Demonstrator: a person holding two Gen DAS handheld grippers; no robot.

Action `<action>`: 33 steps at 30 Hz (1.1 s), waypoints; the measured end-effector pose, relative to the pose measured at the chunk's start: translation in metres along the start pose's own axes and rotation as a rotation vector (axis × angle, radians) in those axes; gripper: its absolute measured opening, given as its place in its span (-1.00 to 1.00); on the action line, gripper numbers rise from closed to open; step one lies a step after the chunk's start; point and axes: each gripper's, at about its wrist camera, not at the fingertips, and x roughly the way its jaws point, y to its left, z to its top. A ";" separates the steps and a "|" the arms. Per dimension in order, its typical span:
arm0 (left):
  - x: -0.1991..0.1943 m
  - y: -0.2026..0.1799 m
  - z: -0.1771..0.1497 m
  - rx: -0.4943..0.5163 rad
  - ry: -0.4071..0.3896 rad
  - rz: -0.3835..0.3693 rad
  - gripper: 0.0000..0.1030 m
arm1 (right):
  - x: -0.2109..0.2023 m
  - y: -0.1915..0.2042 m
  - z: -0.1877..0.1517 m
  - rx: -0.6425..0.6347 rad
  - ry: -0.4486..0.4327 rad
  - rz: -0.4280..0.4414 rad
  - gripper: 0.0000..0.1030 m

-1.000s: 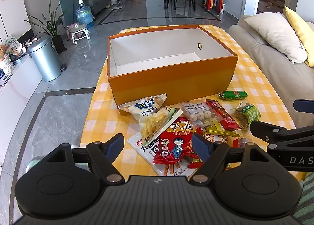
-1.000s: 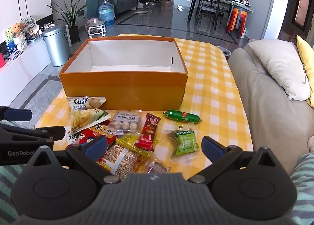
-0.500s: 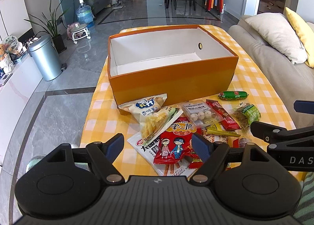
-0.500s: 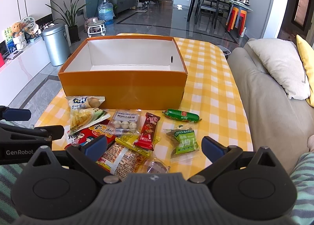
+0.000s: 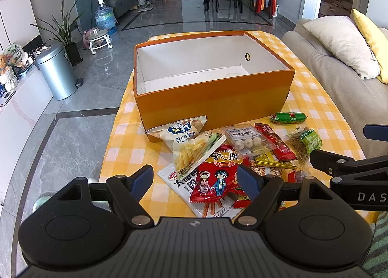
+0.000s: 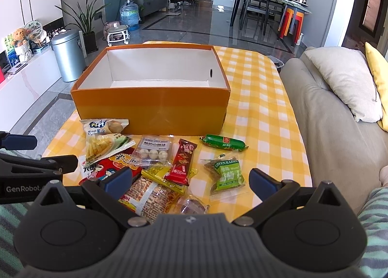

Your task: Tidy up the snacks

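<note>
Snacks lie in a bunch on one table with a yellow checked cloth (image 6: 257, 98), just in front of one big orange box (image 6: 152, 105). The box is open on top, white inside, with nothing in it, and its long side runs left to right across the table. One grey sofa (image 6: 322, 117) sits beside the table on the right, and one silver bin (image 6: 69, 55) stands on the floor to the left. The left claw (image 5: 195, 178) hangs low over the near edge of the bunch with its two fingers apart and nothing between them. The right claw (image 6: 191, 177) does the same on the other side, fingers wide apart and holding nothing. I can count about ten snacks. One chip bag (image 6: 103, 137) leans on the box front, its long way pointing toward the claws. One red bag with two cartoon kids (image 5: 215, 176) lies on one white packet (image 5: 179, 181). One clear pack of round white balls (image 6: 154, 150) sits in the middle. One red bar (image 6: 183, 162) points toward the box. One green sausage (image 6: 224, 142) lies left to right, a little apart. One green raisin pack (image 6: 226, 174) sits near the right claw. One brown patterned bag (image 6: 150, 195), one yellow wrapper (image 6: 161, 176) and one small clear candy (image 6: 194, 205) are closest.
</note>
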 end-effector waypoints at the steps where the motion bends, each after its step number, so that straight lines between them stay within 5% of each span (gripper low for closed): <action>1: 0.000 0.000 0.000 0.000 0.000 0.000 0.78 | 0.000 0.000 0.000 0.000 0.000 0.000 0.92; 33: 0.000 0.000 0.000 0.000 0.001 0.000 0.78 | 0.002 -0.001 0.000 0.005 0.009 -0.006 0.92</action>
